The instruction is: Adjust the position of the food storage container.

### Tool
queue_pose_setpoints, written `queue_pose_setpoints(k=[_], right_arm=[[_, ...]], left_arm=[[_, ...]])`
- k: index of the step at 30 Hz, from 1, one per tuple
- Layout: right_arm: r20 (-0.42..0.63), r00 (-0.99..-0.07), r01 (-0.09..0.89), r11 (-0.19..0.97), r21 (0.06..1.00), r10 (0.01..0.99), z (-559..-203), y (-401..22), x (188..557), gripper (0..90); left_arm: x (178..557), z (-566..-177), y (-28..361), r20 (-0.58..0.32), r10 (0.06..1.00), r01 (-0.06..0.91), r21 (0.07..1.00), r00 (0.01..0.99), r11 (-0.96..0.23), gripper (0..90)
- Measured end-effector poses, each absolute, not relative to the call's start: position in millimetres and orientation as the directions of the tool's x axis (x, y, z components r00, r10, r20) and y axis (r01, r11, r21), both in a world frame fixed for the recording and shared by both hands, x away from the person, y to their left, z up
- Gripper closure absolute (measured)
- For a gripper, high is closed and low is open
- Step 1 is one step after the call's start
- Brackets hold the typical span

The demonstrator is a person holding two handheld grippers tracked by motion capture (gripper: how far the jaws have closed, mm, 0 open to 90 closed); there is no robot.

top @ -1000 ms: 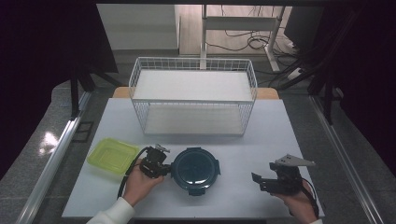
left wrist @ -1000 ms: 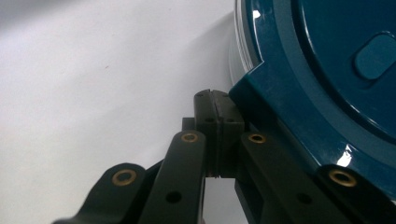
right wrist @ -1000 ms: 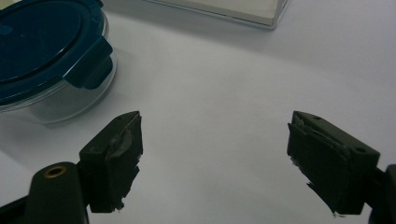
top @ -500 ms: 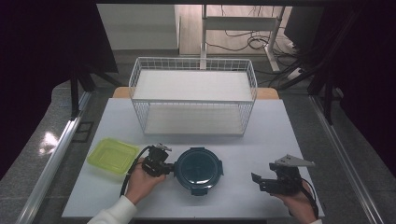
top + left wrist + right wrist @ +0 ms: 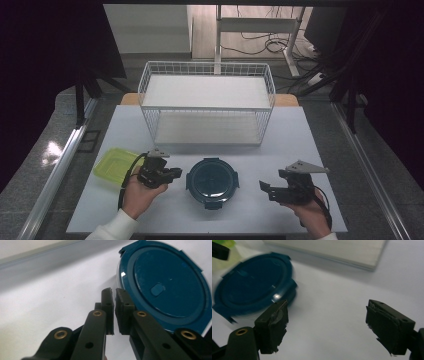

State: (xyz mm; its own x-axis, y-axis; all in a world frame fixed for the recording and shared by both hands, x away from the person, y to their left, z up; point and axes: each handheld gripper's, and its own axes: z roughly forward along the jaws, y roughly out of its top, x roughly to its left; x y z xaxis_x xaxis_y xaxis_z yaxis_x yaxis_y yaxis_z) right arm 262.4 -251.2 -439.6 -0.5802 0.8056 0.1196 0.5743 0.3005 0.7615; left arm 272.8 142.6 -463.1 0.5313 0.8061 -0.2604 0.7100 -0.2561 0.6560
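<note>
White tabletop (image 5: 310, 145) stretches under a dim room, with a white wire basket (image 5: 207, 102) standing at its far side and the round dark blue lidded container (image 5: 212, 180) sitting near the front edge; every place below is given from that container. Well to its left lies a yellow-green tray (image 5: 112, 165), flat on the table. Just left of the container, the left gripper (image 5: 172, 173) points at the lid's rim; in the left gripper view (image 5: 113, 293) its 2 jaws stand a thin slit apart with nothing between them, having just been opening, and their tips sit beside the rim, touching or not I cannot tell. The lid (image 5: 166, 287) shows several latch tabs around its edge and 1 small oval vent near its middle. To the container's right, apart from it, the right gripper (image 5: 265, 188) hovers with jaws spread wide and empty, as the right gripper view (image 5: 325, 322) shows, the blurred container (image 5: 253, 287) lying beyond its left jaw. My judgement: the step in hand is working a latch tab on the left rim. To do it well, let the left jaws widen enough to straddle 1 tab, come in level with the rim, and bring the right gripper against the opposite side so the container does not slide.
</note>
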Motion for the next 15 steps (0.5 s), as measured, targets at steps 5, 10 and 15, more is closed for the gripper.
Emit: queue_pose_setpoints(k=[5, 10, 15], right_arm=[[0.161, -0.635, 0.567, 0.314, 0.762, 0.755, -425, -219, 273, 16.9], [0.187, -0.642, 0.574, 0.305, 0.760, 0.744, -427, -210, 282, 16.6], [0.189, -0.655, 0.574, 0.320, 0.754, 0.731, -436, -210, 281, 15.3]], left_arm=[[271, -457, 143, -0.297, 0.802, 0.713, 0.668, 0.517, -0.213, 34.4], [266, -454, 148, -0.309, 0.811, 0.713, 0.679, 0.496, -0.177, 28.1], [265, -455, 154, -0.333, 0.808, 0.724, 0.671, 0.486, -0.159, 25.8]])
